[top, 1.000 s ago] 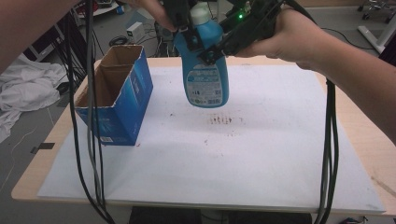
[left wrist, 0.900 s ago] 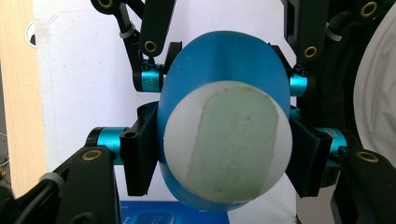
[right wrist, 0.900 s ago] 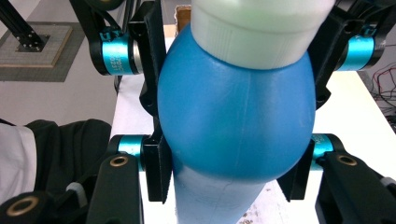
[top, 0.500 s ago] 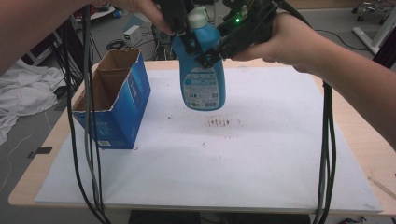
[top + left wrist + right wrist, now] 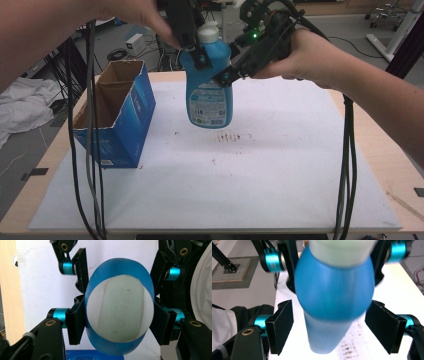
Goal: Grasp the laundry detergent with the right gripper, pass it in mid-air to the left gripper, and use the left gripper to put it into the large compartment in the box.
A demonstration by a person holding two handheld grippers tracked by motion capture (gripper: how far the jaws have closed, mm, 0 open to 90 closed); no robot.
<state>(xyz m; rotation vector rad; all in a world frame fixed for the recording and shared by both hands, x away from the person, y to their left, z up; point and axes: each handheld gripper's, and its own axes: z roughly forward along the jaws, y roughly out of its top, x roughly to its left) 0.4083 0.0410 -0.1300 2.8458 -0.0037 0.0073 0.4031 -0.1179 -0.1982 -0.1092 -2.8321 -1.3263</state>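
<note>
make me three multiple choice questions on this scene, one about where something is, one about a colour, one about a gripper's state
1. Where is the cardboard box on the table?
A. at its left side
B. at its right side
C. at its near edge, in the middle

2. What colour is the cap of the blue bottle?
A. red
B. white
C. black

3. How does the right gripper stand to the bottle?
A. clamped on the cap
B. shut beside it on the table
C. jaws open on either side, pads off it

Answers: 1 A, the high view shows the box standing left of the bottle. 2 B, the left gripper pinches the bottle below a white cap. 3 C, its jaws have just been opening, and gaps show between both pads and the bottle.
</note>
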